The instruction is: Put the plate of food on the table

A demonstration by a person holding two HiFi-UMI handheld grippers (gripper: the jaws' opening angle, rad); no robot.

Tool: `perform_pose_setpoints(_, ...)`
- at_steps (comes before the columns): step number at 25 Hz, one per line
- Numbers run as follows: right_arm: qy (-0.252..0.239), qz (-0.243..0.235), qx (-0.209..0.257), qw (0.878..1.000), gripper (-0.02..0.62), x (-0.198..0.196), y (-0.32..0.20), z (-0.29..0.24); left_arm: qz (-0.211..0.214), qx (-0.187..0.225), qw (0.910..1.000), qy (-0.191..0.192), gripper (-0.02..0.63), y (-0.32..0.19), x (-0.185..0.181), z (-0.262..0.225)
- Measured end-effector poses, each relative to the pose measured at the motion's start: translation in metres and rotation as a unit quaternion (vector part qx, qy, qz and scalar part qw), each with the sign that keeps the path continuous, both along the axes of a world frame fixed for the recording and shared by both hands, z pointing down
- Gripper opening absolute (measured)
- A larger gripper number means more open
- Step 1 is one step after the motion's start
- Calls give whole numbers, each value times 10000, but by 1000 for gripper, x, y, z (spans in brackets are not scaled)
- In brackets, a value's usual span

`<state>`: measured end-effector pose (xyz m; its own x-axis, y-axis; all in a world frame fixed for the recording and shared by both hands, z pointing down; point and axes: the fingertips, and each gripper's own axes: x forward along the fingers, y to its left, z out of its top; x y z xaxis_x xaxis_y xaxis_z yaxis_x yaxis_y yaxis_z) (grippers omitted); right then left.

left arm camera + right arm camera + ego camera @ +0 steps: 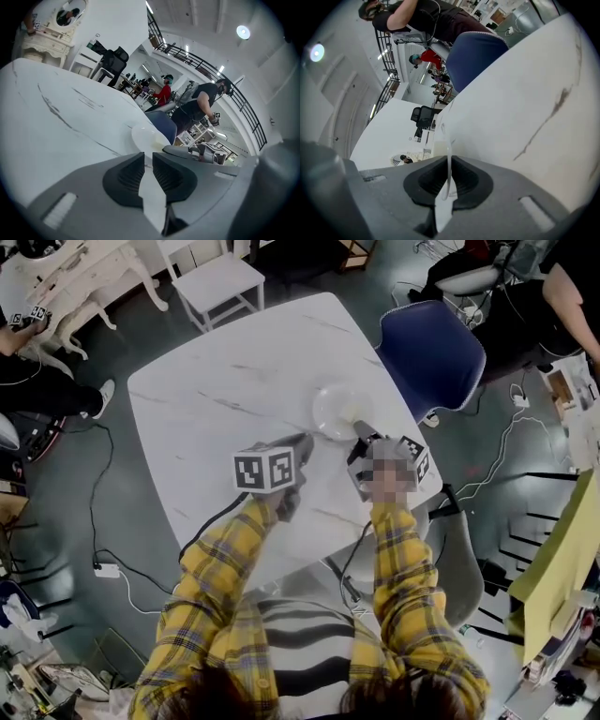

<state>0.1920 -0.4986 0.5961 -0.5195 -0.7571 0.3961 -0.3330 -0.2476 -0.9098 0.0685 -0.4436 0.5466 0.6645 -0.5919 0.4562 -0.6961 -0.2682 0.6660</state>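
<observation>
Right gripper (447,163) jaws clamped on plate (339,409) rim; left gripper (148,158) jaws slightly apart, empty. Blue chair (431,357) at bench's (225,399) 2 o'clock.

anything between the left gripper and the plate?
Nothing. Only bare marble tabletop separates the left gripper from the plate; head view and left gripper view both show it.

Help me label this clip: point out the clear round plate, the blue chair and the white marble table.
Clear round plastic plate (337,409): head view, middle of the dish.
Blue padded chair (433,357): head view, middle of its blue shell.
White marble-patterned table (216,395): head view, bare tabletop.
</observation>
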Motion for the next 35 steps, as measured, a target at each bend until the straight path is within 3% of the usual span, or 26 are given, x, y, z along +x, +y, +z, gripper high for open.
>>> perform_pose_setpoints(18, 315, 452, -167, 9983, 15, 28, -9, 13, 253, -127, 9996, -15, 44, 1, 25, 14)
perform_pose_setpoints(22, 322, 491, -182, 9981, 15, 30, -8, 13, 311, -49, 9994, -160, 44, 1, 30, 15)
perform_pose_setpoints(33, 483, 646, -229, 9965, 16, 50, -4, 13, 566, -97, 9983, -64, 48, 11, 55, 16)
perform_pose_setpoints(35, 552, 608, -241, 9963, 48, 49, -4, 13, 575, -85, 9983, -61, 49, 10, 56, 16)
